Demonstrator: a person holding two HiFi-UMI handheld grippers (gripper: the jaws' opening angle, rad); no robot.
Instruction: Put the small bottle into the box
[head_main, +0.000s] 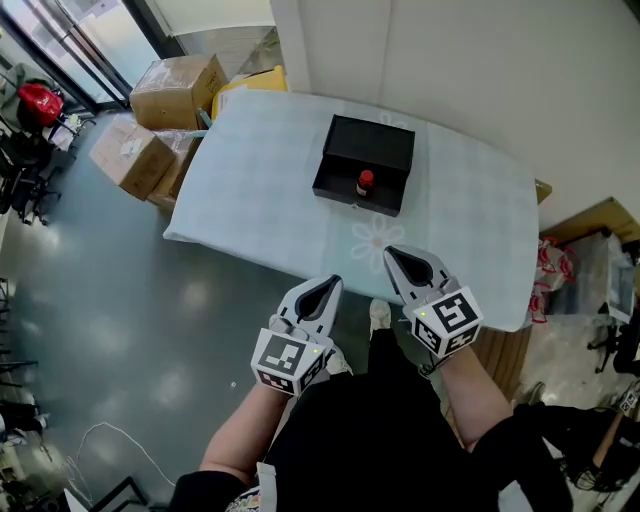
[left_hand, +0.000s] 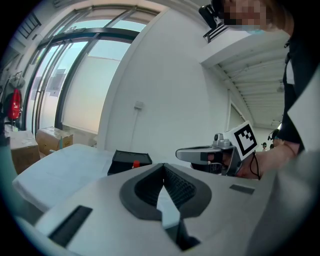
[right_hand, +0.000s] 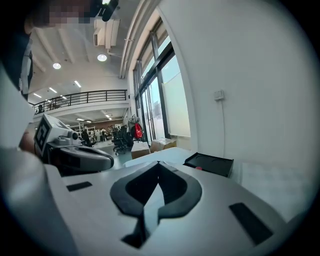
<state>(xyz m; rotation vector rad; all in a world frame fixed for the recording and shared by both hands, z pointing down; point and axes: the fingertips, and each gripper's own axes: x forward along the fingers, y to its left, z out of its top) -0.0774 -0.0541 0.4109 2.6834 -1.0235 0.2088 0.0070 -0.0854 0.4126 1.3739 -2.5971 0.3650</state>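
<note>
Step in hand: small bottle (head_main: 365, 183) appears to stand already inside the black box (head_main: 372, 142), so I judge the placing as done.
Next move: nothing is left to grasp; it calls only for holding both grippers off the box.
Cardboard boxes (head_main: 150, 120): stacked on the floor at the left end of the table (head_main: 240, 200), well apart from the work.
Left gripper (head_main: 325, 288): jaws closed together with nothing between them; it hangs before the near table edge, close to the person's body.
Box and bottle: the box lies open on the white cloth, towards the wall; the bottle, with red cap, is upright at its near side.
Right gripper (head_main: 398, 260): jaws pressed together and empty, over the near table edge, apart from the box.
Bags (head_main: 575, 270): on the floor right of the table.
In the way: nothing lies between the grippers and the box.
</note>
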